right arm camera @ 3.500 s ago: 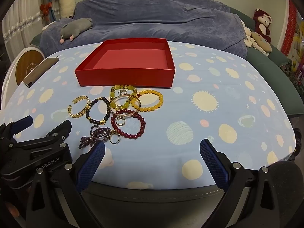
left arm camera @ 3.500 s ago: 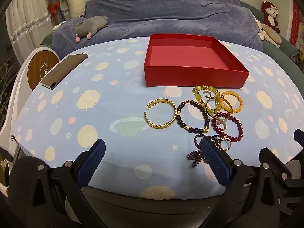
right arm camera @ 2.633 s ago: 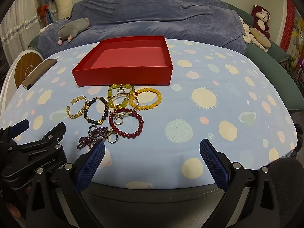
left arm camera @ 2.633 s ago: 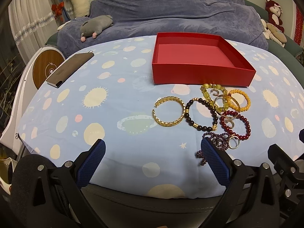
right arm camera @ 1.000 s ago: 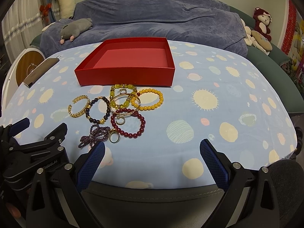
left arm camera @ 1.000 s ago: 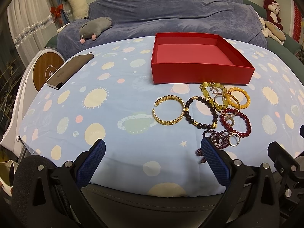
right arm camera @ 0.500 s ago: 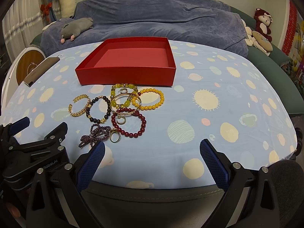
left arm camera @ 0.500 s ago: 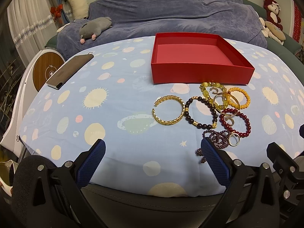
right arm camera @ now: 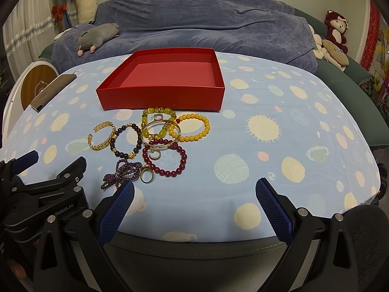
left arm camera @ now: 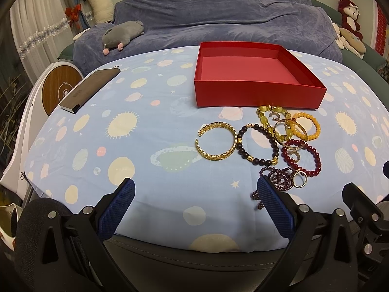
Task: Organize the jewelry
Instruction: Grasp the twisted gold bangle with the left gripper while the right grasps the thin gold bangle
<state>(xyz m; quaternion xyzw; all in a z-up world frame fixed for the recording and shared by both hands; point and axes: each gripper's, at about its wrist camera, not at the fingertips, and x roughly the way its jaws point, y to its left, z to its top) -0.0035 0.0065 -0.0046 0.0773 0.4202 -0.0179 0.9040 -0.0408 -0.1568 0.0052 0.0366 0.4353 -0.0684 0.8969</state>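
Observation:
An empty red box [left arm camera: 255,95] [right arm camera: 160,97] sits mid-table on the planet-print cloth. In front of it lies a cluster of jewelry: a gold cuff [left arm camera: 216,141] [right arm camera: 102,135], a dark bead bracelet [left arm camera: 257,144] [right arm camera: 126,141], a yellow-green bead bracelet [right arm camera: 158,124], an orange bead bracelet [left arm camera: 307,126] [right arm camera: 193,127], a red bead bracelet [left arm camera: 302,154] [right arm camera: 165,157], a purple bead strand [right arm camera: 120,172] and a gold ring [left arm camera: 300,178] [right arm camera: 147,175]. My left gripper [left arm camera: 195,204] is open at the near edge, its right fingertip beside the purple strand. My right gripper [right arm camera: 194,202] is open, holding nothing.
A brown flat case [left arm camera: 90,90] lies at the table's far left. Behind the table is a sofa under a blue blanket [left arm camera: 218,17] with plush toys [left arm camera: 121,35]. The left gripper's body [right arm camera: 43,194] shows at the lower left of the right wrist view.
Almost nothing has moved in the last second; both grippers hover open at the near edge. Earlier the views drifted slightly.

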